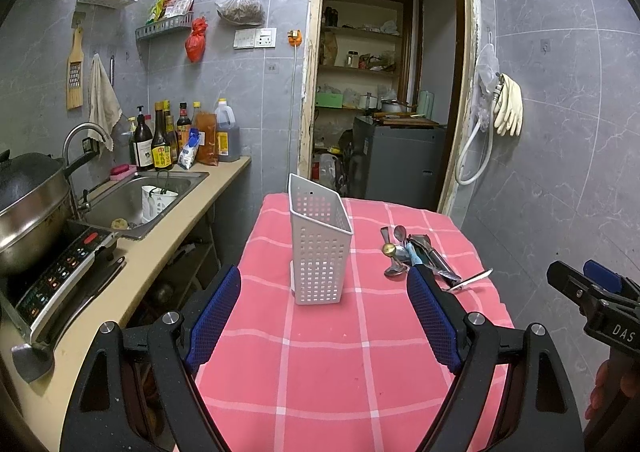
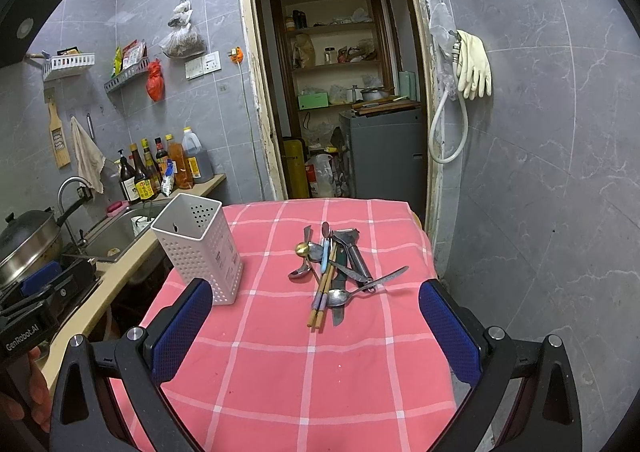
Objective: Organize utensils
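Note:
A white perforated utensil holder [image 1: 318, 248] stands upright and empty on the pink checked tablecloth [image 1: 340, 352]; it also shows in the right wrist view [image 2: 200, 248]. A pile of utensils [image 2: 334, 272] lies to its right: spoons, chopsticks, a knife and a peeler; it also shows in the left wrist view [image 1: 416, 254]. My left gripper [image 1: 324, 288] is open and empty, just short of the holder. My right gripper [image 2: 316, 302] is open and empty, near the front of the pile.
A counter [image 1: 160, 248] runs along the left with a sink [image 1: 136, 199], bottles [image 1: 160, 139], an induction hob [image 1: 60, 280] and a pot [image 1: 28, 203]. An open doorway [image 2: 340, 91] lies beyond the table. A tiled wall [image 2: 540, 171] is to the right.

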Motion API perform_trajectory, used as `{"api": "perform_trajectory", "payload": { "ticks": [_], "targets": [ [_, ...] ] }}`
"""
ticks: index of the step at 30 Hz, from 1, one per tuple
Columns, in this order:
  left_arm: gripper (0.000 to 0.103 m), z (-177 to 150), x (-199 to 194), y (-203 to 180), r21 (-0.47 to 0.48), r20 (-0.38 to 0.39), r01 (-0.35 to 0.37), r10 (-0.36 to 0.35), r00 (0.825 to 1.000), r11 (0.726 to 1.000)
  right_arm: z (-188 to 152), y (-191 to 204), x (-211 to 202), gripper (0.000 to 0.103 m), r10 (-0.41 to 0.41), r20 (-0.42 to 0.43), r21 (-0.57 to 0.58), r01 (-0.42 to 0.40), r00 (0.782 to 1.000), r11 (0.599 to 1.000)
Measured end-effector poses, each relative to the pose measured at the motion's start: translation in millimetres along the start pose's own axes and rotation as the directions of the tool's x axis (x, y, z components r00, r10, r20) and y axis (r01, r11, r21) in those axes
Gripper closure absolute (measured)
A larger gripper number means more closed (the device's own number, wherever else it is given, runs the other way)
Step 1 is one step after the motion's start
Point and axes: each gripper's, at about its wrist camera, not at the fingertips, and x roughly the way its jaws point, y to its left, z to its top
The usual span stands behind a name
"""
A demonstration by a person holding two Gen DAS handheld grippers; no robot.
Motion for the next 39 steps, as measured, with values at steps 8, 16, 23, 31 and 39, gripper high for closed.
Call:
{"api": "perform_trajectory", "payload": {
  "ticks": [8,16,23,31,39],
  "targets": [
    [0.022,-1.9,2.2,1.9,-0.001,-0.002,0.0,0.0,1.0,1.0,1.3,-1.0,-0.6,0.0,0.002,0.0,-0.001,-0.002,1.0,1.0],
    [0.022,-1.2,2.3,1.6,0.0,-0.002,0.0,0.0,1.0,1.0,1.5,-0.8,-0.1,0.0,0.002,-0.001,0.0,-0.002,1.0,1.0],
    [0.022,-1.6,2.4,2.1,0.0,-0.004,0.0,0.0,1.0,1.0,0.7,-0.3,1.2,0.0,0.003,-0.002,0.0,-0.003,1.0,1.0],
    [0.022,-1.5,2.7,2.2,0.001,-0.004,0.001,-0.001,1.0,1.0,1.3,0.0,1.2,0.0,0.002,-0.003,0.001,-0.002,1.0,1.0],
    [0.022,-5.7,5.0,3.6,-0.002,-0.006,0.003,-0.003,1.0,1.0,1.4,0.5,1.2,0.0,0.001,-0.003,0.001,-0.001,1.0,1.0]
  ]
}}
